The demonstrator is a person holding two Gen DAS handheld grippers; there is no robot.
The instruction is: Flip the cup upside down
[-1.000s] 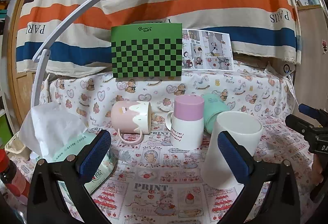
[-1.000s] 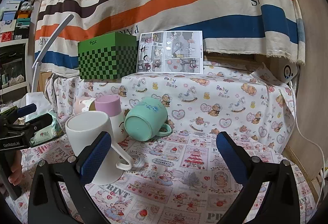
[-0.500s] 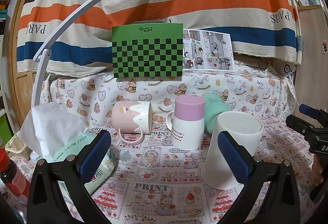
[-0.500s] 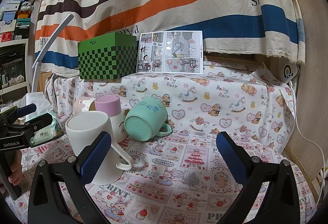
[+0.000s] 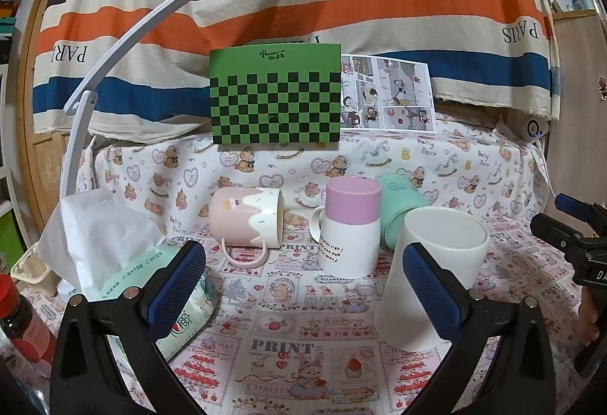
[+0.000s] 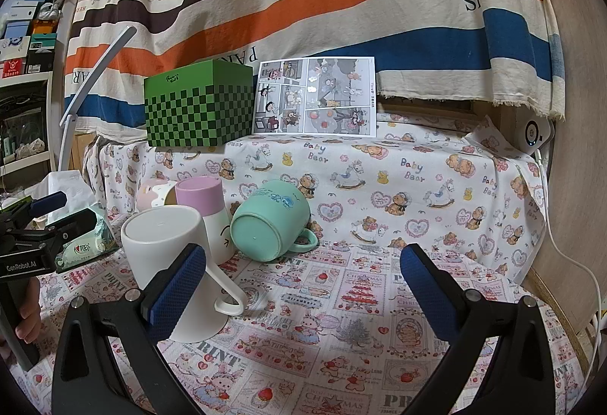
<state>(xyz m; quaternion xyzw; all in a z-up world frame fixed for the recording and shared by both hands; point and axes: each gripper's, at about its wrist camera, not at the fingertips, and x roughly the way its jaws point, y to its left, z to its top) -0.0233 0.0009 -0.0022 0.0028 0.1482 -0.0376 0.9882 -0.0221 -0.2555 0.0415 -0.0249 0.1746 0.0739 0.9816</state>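
Note:
A tall white cup (image 5: 436, 274) stands upside down, flat base up, on the patterned cloth; it also shows in the right wrist view (image 6: 170, 263) with its handle toward the front. A pink-and-white cup (image 5: 351, 225) stands upside down behind it. A pink mug (image 5: 246, 221) and a teal mug (image 6: 269, 221) lie on their sides. My left gripper (image 5: 303, 286) is open and empty, its right finger in front of the white cup. My right gripper (image 6: 303, 290) is open and empty, its left finger in front of the white cup.
A tissue pack (image 5: 125, 263) and a red-capped bottle (image 5: 19, 320) sit at the left. A green checkered box (image 5: 275, 98) and a comic sheet (image 6: 315, 96) stand on the raised ledge behind. A white lamp arm (image 5: 114, 47) curves at the left.

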